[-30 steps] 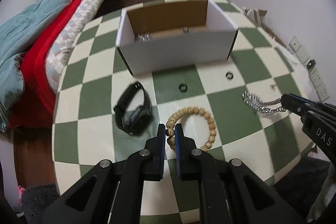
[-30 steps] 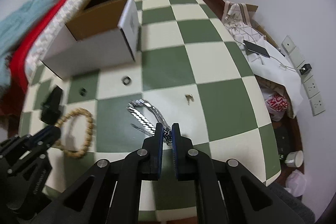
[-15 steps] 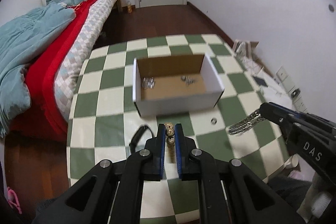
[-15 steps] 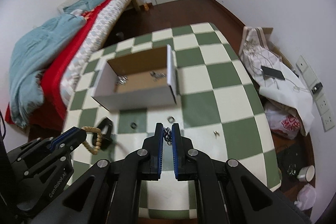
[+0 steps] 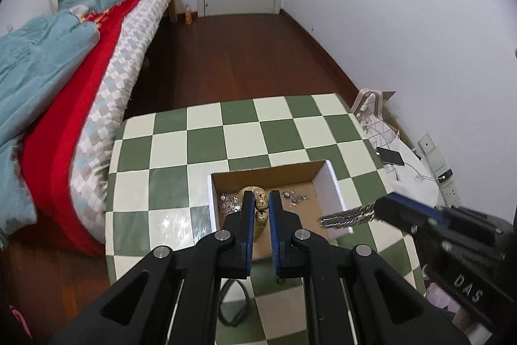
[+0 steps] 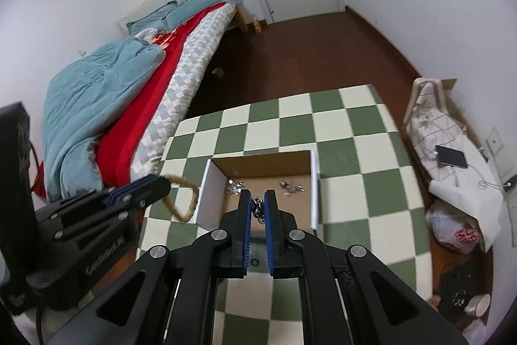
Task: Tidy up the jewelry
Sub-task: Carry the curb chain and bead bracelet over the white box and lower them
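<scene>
My left gripper (image 5: 261,205) is shut on a wooden bead bracelet (image 5: 261,206) and holds it above the open white cardboard box (image 5: 334,194). In the right wrist view the bracelet (image 6: 184,199) hangs from that gripper at the box's left wall. My right gripper (image 6: 257,205) is shut on a silver chain bracelet (image 6: 257,209) over the box (image 6: 315,186); the chain (image 5: 349,215) also shows in the left wrist view at the box's right wall. Small silver jewelry pieces (image 6: 292,186) lie on the box floor.
The box stands on a green and cream checkered table (image 5: 168,183). A black watch strap (image 5: 232,306) and a small ring (image 6: 254,262) lie on the table below the grippers. A bed (image 5: 64,86) stands left, bags and a phone (image 5: 392,156) right.
Both grippers have risen from the table and moved forward over the box, carrying the bead bracelet and the silver chain with them.
</scene>
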Available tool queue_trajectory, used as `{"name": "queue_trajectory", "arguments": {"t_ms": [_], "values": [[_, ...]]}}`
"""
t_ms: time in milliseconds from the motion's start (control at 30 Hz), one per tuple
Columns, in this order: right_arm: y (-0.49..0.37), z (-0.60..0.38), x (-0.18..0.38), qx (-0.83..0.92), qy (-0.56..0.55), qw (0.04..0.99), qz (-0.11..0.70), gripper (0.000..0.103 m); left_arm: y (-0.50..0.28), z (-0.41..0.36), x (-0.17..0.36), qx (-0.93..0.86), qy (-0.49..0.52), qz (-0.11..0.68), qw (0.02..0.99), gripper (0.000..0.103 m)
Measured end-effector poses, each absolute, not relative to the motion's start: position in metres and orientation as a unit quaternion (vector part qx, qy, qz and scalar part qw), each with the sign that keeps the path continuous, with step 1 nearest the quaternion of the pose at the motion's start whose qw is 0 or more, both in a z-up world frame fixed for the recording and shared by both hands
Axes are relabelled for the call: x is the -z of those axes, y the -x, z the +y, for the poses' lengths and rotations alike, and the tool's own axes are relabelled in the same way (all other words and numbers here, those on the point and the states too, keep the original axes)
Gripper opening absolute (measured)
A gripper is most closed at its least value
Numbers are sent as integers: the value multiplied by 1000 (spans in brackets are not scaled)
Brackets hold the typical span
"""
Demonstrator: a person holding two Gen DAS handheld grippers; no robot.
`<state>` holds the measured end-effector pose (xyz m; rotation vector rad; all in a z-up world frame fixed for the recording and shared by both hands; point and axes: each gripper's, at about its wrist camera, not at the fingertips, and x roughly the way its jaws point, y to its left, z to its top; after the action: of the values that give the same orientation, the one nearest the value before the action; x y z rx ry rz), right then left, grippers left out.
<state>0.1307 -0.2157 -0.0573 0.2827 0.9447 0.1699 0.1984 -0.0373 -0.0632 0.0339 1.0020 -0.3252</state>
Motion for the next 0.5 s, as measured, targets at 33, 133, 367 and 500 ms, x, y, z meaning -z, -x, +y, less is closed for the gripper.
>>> {"name": "queue_trajectory", "arguments": {"t_ms": [33,133,367,500], "values": [[-141,-215,61,-87,-141,872,461,8,-204,-38,68,157,-14,485,860,6],[-165,-210,74,-96,-147,858,482,8,-224,-38,89,160,-8,511,844,6],[-198,-202,116,-106,-145,830,528,8,-247,-40,133,178,33,566,804,6],[-207,-202,135,-112,-154,816,545,8,-251,-44,143,191,49,579,791,6]]}}
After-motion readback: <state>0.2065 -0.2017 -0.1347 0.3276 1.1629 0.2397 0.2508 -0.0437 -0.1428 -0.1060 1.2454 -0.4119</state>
